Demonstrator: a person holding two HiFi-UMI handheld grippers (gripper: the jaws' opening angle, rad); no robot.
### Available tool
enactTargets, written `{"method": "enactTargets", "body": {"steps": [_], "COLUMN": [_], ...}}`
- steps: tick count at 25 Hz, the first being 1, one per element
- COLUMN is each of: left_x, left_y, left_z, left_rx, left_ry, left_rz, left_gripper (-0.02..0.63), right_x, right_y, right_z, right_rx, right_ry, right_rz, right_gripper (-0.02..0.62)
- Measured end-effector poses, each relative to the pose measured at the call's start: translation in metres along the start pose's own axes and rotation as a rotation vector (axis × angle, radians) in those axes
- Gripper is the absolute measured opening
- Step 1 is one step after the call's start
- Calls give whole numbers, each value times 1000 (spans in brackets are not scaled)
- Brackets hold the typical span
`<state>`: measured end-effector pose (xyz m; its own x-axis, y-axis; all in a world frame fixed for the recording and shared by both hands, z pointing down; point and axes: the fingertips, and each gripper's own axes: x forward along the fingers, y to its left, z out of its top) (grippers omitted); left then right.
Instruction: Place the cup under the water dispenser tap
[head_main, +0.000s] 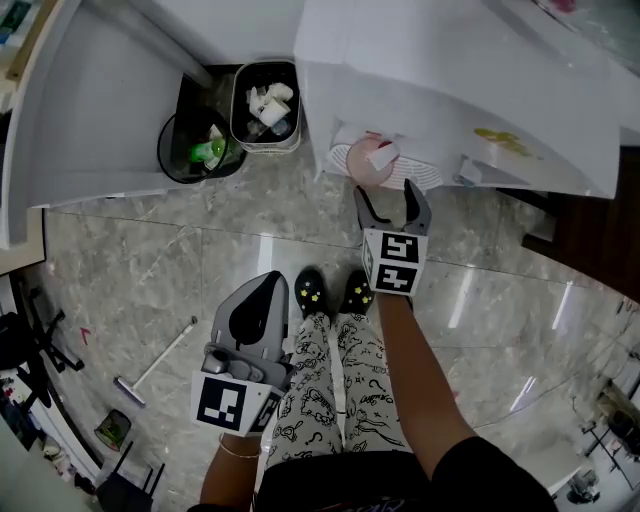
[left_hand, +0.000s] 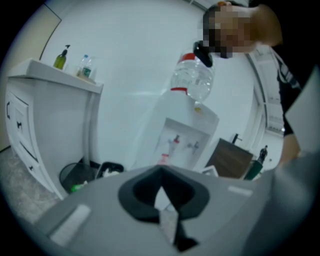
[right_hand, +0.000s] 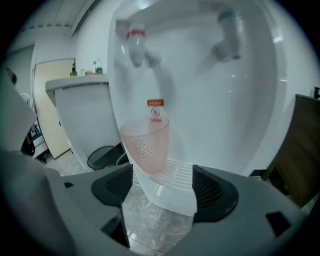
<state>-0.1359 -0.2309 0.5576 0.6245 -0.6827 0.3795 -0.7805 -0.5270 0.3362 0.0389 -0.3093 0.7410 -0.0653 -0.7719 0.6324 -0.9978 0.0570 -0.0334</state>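
A pink translucent cup (right_hand: 146, 147) with a dotted pattern stands upright on the white drip tray (right_hand: 176, 171) of the water dispenser (head_main: 450, 90), below the red tap (right_hand: 136, 46). A blue tap (right_hand: 227, 32) hangs to its right. My right gripper (right_hand: 162, 186) is open, its jaws wide apart and a short way back from the cup (head_main: 372, 160), holding nothing. In the head view the right gripper (head_main: 390, 205) points at the tray. My left gripper (head_main: 255, 318) hangs low by the person's leg, shut and empty. From the left gripper (left_hand: 161, 192) the dispenser (left_hand: 182, 137) looks far off.
A round black mesh bin (head_main: 195, 148) and a grey bin (head_main: 265, 105) full of rubbish stand left of the dispenser. A white counter (head_main: 80, 100) runs along the left, and a dark wooden cabinet (head_main: 590, 240) is on the right. A long-handled tool (head_main: 150, 365) lies on the marble floor.
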Motion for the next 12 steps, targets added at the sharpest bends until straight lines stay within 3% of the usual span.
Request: {"method": "enactTargets", "body": {"steps": [3,4,5,8,12], "left_x": [-15,-22,-28,-31,-55], "left_y": [-4,-7,-10,-29,-74], "left_z": [13,18,26,75,162], "left_rx": [17,25,31,84,203], "left_ry": [11,23,31,-32,-80], "left_rz": [24,36,43,22,-51], "left_gripper": [-2,-2,-3,-2,-2], "right_x": [-71,-99,-128,-193,-275], "right_y": [-6,-4,-1,3,20], "right_z": [15,22,30,84,186], "right_rx": [55,63,77,137,126], "right_ry": [-90,-114,-138,-255,-375], "right_rz": [6,8,17,114,268], "right_gripper": [350,263,32,14,14]}}
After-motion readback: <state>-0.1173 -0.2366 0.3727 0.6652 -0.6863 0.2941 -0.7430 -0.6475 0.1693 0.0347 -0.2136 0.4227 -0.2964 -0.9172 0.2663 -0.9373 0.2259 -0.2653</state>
